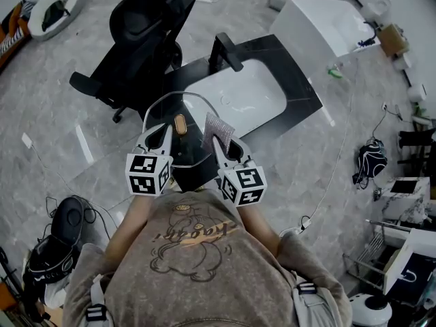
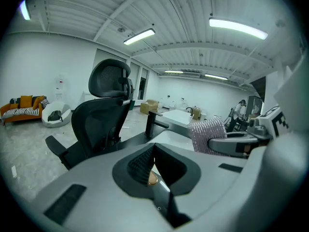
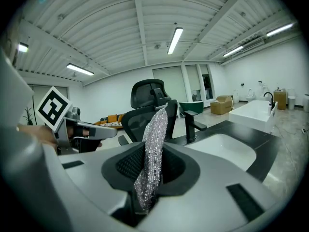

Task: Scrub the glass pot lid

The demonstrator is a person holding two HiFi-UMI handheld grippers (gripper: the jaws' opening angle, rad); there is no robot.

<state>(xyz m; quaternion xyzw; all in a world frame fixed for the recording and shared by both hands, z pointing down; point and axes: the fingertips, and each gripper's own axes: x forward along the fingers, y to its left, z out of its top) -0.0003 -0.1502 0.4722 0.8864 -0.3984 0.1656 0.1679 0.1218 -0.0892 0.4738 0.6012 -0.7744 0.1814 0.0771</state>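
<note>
In left gripper, pot lid; in right gripper beside it, scrub cloth. Ahead of both, sink in tabletop; beyond, leftward, faucet and chair.

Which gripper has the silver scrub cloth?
The right gripper: its jaws pinch the silver scrub cloth upright, while the left gripper is shut on the glass pot lid at its brown knob.

From the head we look steeply down, from well above, onto the sink, tap and office chair, with the left gripper and right gripper close below. Each gripper view sits just behind its own jaws and faces roughly level. Both share the chair, tap and sink.
</note>
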